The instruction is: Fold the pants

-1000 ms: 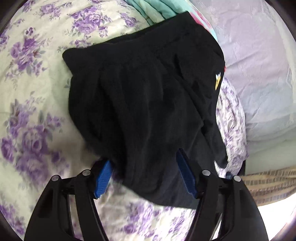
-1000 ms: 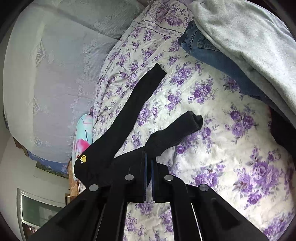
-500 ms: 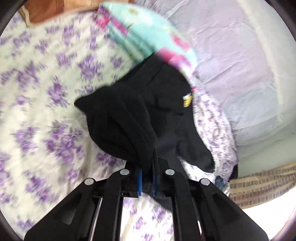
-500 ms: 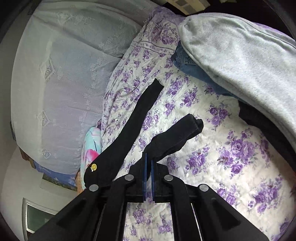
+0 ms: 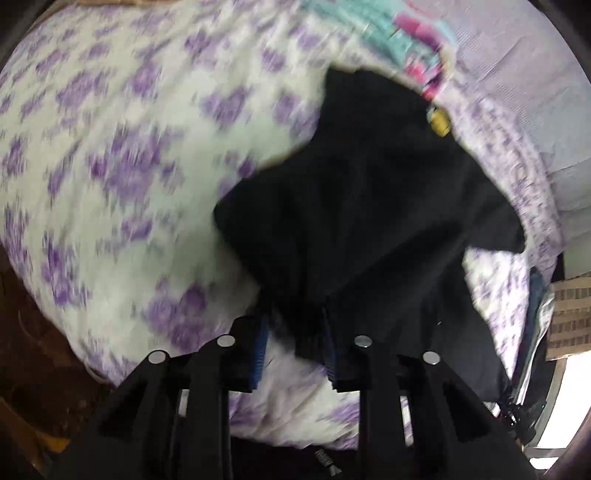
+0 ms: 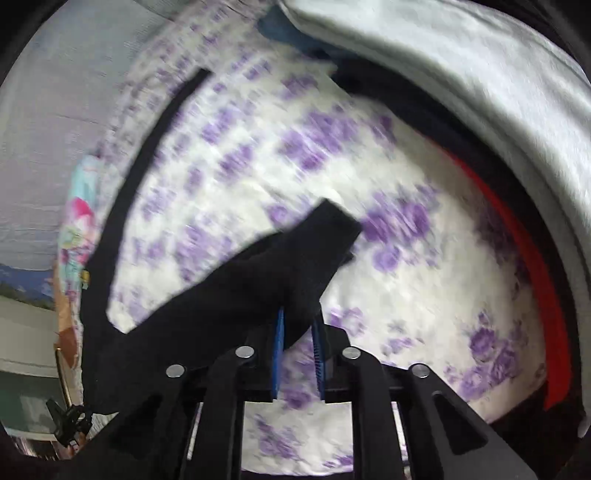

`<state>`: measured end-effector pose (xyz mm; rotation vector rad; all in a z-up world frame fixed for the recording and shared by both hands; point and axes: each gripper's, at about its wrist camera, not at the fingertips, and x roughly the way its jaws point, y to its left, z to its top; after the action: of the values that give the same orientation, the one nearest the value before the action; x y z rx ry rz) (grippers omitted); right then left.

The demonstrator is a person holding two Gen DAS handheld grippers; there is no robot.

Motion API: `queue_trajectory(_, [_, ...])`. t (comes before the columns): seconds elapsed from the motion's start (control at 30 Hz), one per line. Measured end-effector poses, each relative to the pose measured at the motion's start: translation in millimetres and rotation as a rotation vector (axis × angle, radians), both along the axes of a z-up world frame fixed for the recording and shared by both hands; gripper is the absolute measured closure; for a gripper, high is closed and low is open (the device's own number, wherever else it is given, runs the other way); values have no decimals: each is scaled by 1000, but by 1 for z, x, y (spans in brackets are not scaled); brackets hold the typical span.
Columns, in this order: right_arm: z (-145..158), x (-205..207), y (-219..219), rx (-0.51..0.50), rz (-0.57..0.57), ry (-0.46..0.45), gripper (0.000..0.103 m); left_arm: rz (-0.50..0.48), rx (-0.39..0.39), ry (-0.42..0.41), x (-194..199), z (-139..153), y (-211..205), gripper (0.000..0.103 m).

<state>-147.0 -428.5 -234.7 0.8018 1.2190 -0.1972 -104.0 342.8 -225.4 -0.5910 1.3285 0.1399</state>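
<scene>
While blurred, black pants (image 5: 369, 206) (yellow tag) lie rumpled on floral bedspread (image 5: 122, 166).

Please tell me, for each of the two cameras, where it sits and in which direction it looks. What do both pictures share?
Left wrist: on the left gripper, looking steeply down at the black pants bunched on the floral bedspread; only its own jaws show, just opened, cloth between.
Right wrist: on the right gripper, looking down along a pant leg toward a grey garment; own jaws just opened, cloth between.
Shared: pants, bedspread, the colourful pillow.
</scene>
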Motion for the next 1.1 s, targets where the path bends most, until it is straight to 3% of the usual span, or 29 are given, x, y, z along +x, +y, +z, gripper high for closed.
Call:
queue_trajectory(0.07, [9,6,-16,72,-40,-34,80,37,-49,12,-26,-5,7,69])
queue_trajectory(0.13, [44,37,-21,-52,33,-133,52,74,31,12,-40,11,14,72])
queue_trajectory(0.2, [70,89,-23,-90,122,-242,40,89,88,-16,-47,38,17,72])
queue_trajectory(0.27, [86,153,-27,-61,187,-299,41,109,153,-52,-48,68,17,72])
queue_trajectory(0.37, [102,236,-34,-54,224,-439,40,135,223,-156,-44,112,3,49])
queue_trajectory(0.47, [68,331,-34,-41,205,-388,42,133,265,-232,-22,137,-27,48])
queue_trajectory(0.53, [34,377,-36,59,148,-360,54,87,304,-255,2,145,-56,48])
queue_trajectory(0.6, [2,404,-35,122,107,-305,55,38,311,-273,25,149,-86,48])
queue_trajectory(0.7, [-29,425,-30,170,64,-291,55,-50,300,-305,54,151,-124,48])
queue_trajectory(0.8, [-35,430,-28,197,43,-339,86,-107,286,-304,82,141,-151,48])
queue_trajectory(0.83, [-32,427,-28,197,44,-344,87,-121,284,-301,91,138,-158,48])
queue_trajectory(1.0, [30,390,-46,248,70,-476,88,-168,266,-281,126,119,-166,48])
queue_trajectory(1.1, [77,351,-57,203,90,-545,88,-183,250,-282,137,111,-156,48])
